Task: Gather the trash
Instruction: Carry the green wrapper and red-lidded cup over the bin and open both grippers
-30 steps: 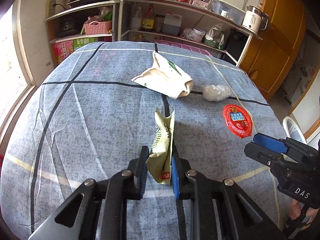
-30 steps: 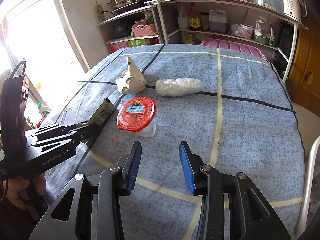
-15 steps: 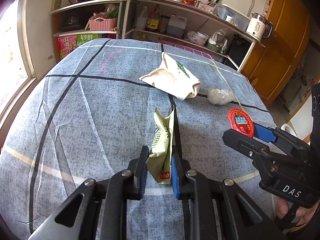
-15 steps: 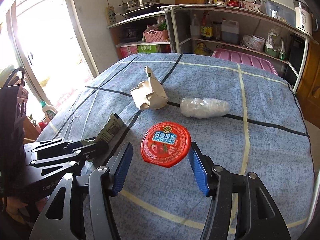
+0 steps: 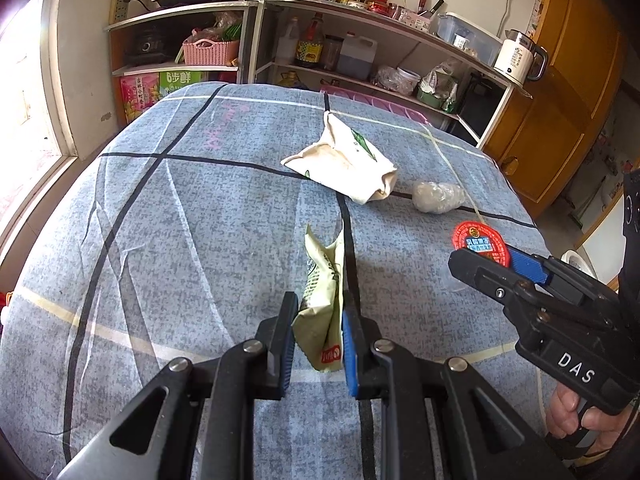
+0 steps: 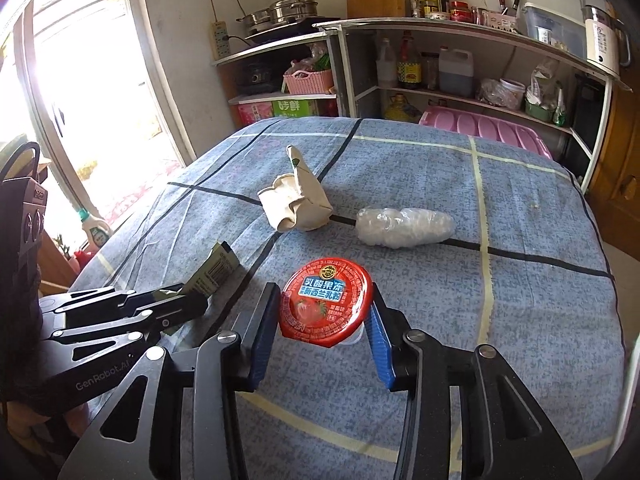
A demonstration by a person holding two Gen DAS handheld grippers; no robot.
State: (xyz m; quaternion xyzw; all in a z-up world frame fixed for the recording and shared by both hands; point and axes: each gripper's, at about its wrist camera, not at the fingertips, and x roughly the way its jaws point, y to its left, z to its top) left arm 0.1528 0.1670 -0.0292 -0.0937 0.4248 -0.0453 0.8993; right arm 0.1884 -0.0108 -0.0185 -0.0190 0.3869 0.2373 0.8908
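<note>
Four pieces of trash show on the blue checked tablecloth [image 5: 168, 240]. The left gripper [image 5: 318, 344] is clamped on one green wrapper [image 5: 322, 292]. The right gripper [image 6: 322, 334] has just been closing, its pads now against one red-lidded jelly cup [image 6: 326, 302]. One crumpled paper bag [image 6: 298, 204] and one crushed clear plastic bottle [image 6: 404, 227] lie farther back, just beside each other.

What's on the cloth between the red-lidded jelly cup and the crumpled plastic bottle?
Nothing: in the right wrist view only bare blue tablecloth separates the jelly cup from the plastic bottle.
</note>
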